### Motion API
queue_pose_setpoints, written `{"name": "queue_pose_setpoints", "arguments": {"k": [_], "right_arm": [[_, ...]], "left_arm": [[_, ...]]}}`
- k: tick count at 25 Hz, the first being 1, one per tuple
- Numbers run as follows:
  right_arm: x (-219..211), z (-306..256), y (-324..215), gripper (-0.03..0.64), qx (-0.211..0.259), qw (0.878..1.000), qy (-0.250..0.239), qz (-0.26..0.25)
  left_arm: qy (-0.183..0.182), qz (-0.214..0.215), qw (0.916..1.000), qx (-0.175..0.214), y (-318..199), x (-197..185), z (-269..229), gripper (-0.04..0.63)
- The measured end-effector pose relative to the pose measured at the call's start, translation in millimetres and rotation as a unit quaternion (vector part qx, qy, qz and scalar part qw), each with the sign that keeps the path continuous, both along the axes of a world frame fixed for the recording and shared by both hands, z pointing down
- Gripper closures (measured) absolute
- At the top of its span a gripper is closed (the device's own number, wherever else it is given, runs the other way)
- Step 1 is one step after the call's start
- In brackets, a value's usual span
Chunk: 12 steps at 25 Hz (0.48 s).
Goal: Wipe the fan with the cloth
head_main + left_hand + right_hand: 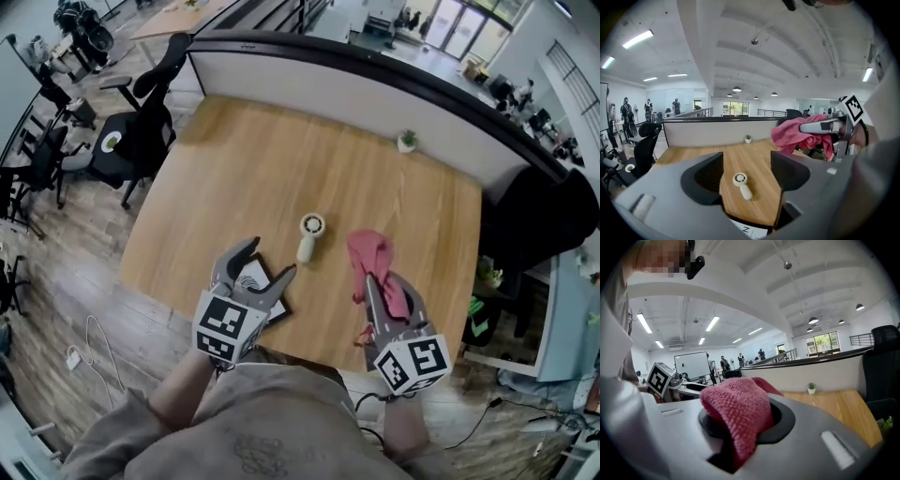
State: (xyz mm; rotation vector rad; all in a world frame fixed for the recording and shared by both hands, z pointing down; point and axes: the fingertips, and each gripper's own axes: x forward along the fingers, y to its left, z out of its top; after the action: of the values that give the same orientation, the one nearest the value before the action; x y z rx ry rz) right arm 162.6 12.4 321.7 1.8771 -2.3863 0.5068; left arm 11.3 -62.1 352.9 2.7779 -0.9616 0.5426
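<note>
Pinching pink cloth (372, 253) in right gripper (380, 281), jaws pressed on it. Holding left gripper (269, 260) spread wide, empty, near fan (309, 236) lying on table (234, 159) ahead. Not yet touching fan; wiping entirely pending.

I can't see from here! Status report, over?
Left gripper open, empty. Right gripper shut on cloth. Fan lying on table, untouched. Nothing blocking fan.

Open-plan office. Wood worktop (234, 159), with a white partition (319, 89) capped in dark trim along its far edge. Small potted plant (407, 141) on the worktop near that edge. Black office chair (141, 136) at the left corner. Wood-plank floor (66, 300). White ceiling (787, 56) with strip lights (637, 39). Bright windows (736, 108) far back. Whiteboard (693, 364) off to one side.
</note>
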Motion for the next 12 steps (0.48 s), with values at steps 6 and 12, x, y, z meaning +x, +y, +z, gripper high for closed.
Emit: {"name": "queue_pose_setpoints", "arguments": {"k": [6,12], "right_arm": [[1.9,19.2,-17.9,0.534,-0.016,0.999,-0.004,-0.045],[2.9,36.7,-29.1,0.534,-0.036,0.998,-0.022,-0.038]], "left_arm": [[-0.013,-0.041,0.9990,-0.008,-9.6,-7.0,9.5,0.279],[-0.010,-0.052,0.9982,-0.029,-15.2,-6.8,16.1,0.279]]}}
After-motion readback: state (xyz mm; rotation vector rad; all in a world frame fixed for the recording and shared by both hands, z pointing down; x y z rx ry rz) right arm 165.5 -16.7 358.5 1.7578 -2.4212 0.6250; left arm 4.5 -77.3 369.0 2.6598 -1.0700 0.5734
